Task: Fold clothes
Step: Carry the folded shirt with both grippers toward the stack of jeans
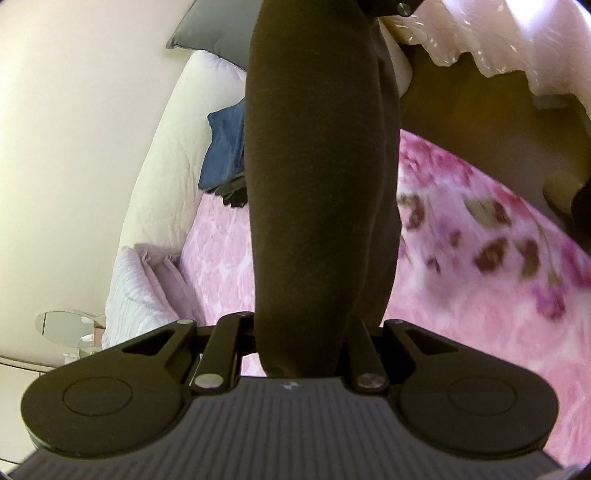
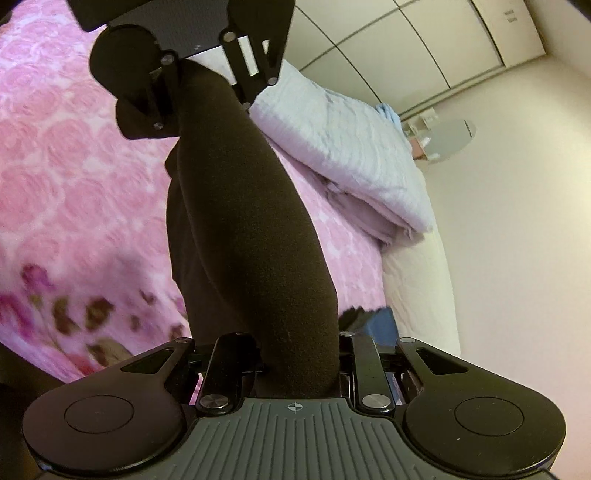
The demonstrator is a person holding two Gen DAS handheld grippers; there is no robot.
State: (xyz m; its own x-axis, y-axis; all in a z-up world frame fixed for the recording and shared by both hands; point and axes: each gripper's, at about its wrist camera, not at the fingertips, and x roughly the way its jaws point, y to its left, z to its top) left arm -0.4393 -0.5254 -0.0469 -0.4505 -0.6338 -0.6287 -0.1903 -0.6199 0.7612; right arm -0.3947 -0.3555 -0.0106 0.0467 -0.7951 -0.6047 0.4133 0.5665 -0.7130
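A dark brown garment (image 1: 317, 177) hangs stretched in a thick band between my two grippers, above the pink bed. My left gripper (image 1: 306, 343) is shut on one end, its fingertips buried in the cloth. The other end runs up to my right gripper (image 1: 391, 5) at the top edge of the left wrist view. In the right wrist view the same garment (image 2: 251, 229) rises from my right gripper (image 2: 299, 363), which is shut on it. It reaches my left gripper (image 2: 199, 74) at the far end, facing back.
A pink rose-patterned blanket (image 1: 480, 295) covers the bed under the garment. A folded pale lilac quilt (image 2: 343, 147) lies near the bed's edge. A blue cloth (image 1: 225, 147) on dark clothes and a grey pillow (image 1: 214, 29) sit beside the cream padded edge (image 1: 170, 166). A round glass table (image 2: 447, 138) stands by the wall.
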